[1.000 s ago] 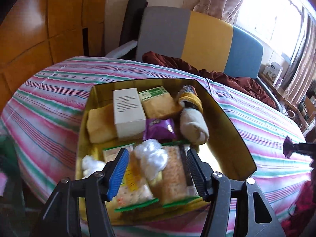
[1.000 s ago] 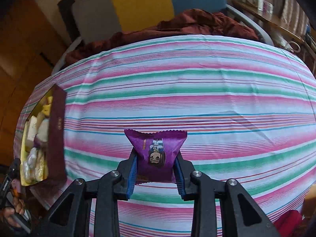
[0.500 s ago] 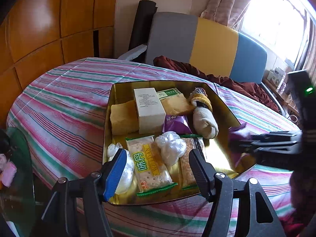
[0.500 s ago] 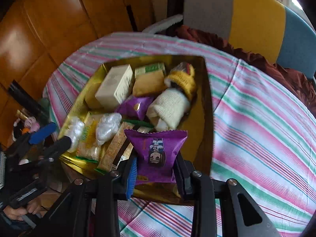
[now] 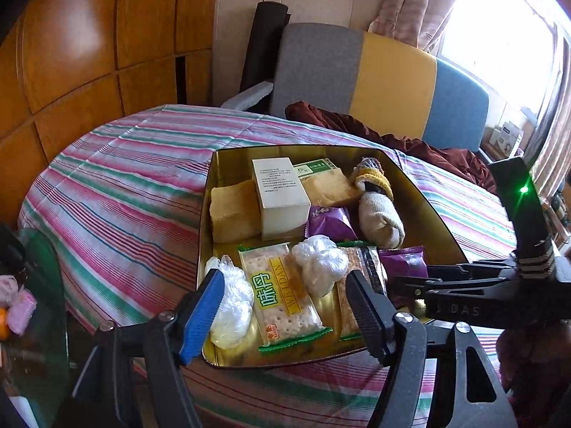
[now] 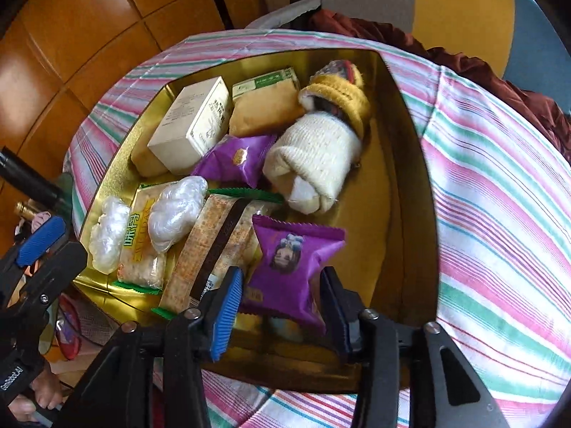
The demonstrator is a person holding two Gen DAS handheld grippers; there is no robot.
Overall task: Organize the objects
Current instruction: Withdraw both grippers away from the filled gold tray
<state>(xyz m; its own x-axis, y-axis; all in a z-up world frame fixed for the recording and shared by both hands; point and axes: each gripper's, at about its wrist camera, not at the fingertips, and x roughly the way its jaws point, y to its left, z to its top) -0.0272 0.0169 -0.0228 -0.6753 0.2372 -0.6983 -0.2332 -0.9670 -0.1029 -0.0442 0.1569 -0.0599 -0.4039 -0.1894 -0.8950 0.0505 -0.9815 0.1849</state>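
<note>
Purple packet (image 6: 291,267) lay in the near right part of the gold tin (image 6: 407,164), leaning on the cracker packs, between the right gripper's (image 6: 282,303) fingers. Those fingers stood apart, the blue pad (image 6: 226,312) just beside the packet's left edge; contact could not be told. Left gripper (image 5: 285,306) hung over the tin's near edge, jaws wide apart, nothing between them. Also in the tin: white box (image 6: 194,125), 2 tan packets, second purple packet (image 6: 237,158), rolled sock (image 6: 321,149), 2 clear bags, cracker pack (image 5: 282,296). Tin sat on a striped cloth (image 5: 125,192). Right gripper reached in from the right in the left view (image 5: 410,278).
</note>
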